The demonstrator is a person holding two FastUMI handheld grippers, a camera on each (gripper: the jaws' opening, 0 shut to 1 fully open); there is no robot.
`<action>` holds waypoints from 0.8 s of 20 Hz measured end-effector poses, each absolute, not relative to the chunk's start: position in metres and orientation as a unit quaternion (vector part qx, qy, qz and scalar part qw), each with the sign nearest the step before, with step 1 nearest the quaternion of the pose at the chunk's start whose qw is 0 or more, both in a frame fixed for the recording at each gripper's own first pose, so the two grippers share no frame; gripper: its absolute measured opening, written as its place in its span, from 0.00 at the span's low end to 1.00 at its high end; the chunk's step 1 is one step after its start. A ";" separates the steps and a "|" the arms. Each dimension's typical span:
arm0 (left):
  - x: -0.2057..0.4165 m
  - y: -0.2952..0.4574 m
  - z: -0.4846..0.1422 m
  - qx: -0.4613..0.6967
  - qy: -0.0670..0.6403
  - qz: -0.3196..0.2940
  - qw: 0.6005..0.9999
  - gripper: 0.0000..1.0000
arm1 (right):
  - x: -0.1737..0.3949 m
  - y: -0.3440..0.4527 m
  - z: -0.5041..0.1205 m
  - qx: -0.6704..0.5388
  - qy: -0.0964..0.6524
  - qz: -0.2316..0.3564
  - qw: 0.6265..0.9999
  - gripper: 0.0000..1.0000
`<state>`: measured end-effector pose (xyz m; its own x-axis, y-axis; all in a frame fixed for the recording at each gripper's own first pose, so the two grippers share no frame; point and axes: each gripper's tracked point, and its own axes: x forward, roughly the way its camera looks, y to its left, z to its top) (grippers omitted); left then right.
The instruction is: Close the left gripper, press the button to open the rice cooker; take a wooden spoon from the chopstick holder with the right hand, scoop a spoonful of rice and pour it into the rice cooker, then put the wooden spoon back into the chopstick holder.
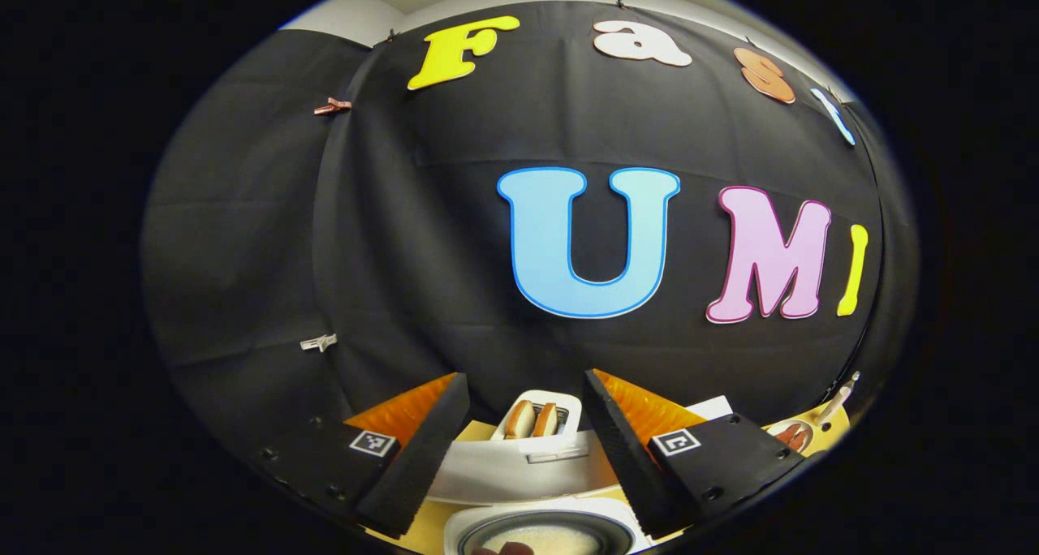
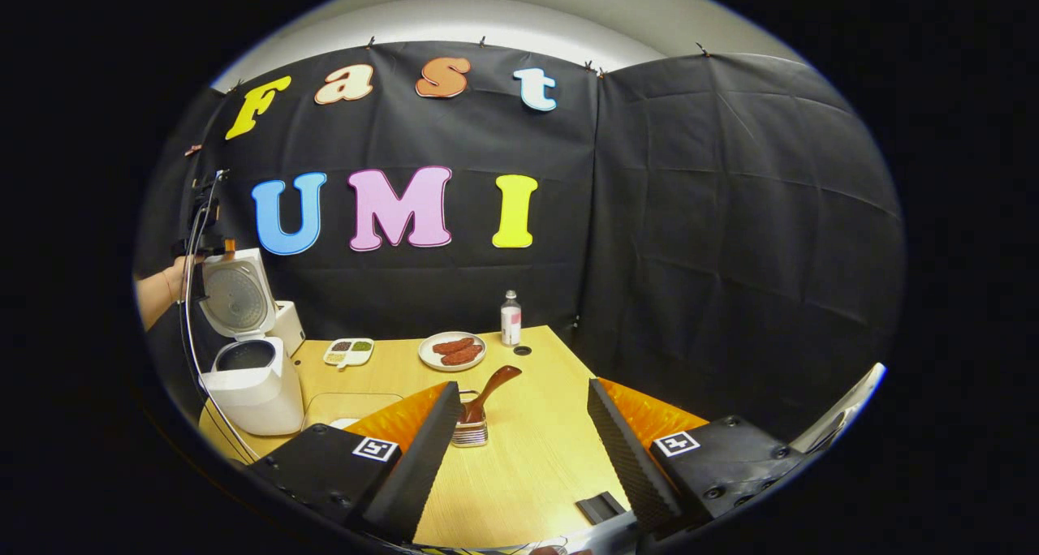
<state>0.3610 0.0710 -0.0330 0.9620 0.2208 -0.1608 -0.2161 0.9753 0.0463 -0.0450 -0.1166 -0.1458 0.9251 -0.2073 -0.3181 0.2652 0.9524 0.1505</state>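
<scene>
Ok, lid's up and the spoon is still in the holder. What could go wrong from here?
1. The wooden spoon leans in a small chopstick holder; the right gripper, open, may tip or drag the holder when lifting it.
2. The rice cooker stands at the table edge with a cable beside it; the spoon could snag the cable.
3. The left gripper hangs open just above the pot, possibly blocking the pour.

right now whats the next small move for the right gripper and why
Probably ease the right gripper forward to the wooden spoon in the chopstick holder: the rice cooker lid is already up, the spoon is untouched, and the jaws are open.
</scene>
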 end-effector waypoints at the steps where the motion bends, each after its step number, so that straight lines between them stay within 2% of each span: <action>1: 0.350 0.067 -0.037 0.012 0.082 0.110 0.990 0.99 | -0.042 -0.115 -0.143 0.096 0.149 -0.115 0.978 0.98; 6: 0.286 0.044 -0.070 0.003 0.086 0.115 0.990 0.99 | -0.033 -0.117 -0.139 0.097 0.142 -0.092 0.981 0.98; 10: 0.240 0.029 -0.124 -0.005 0.120 0.136 0.983 0.99 | -0.032 -0.121 -0.146 0.099 0.145 -0.083 0.981 0.98; 16: 0.204 0.019 -0.208 -0.010 0.186 0.147 0.971 0.98 | -0.028 -0.129 -0.153 0.094 0.154 -0.069 0.981 0.98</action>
<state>0.2040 0.0194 -0.2079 0.8874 0.2825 -0.3643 -0.2902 0.9563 0.0346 -0.0277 -0.1295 -0.1525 0.9432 -0.1071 -0.3146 0.1650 0.9726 0.1635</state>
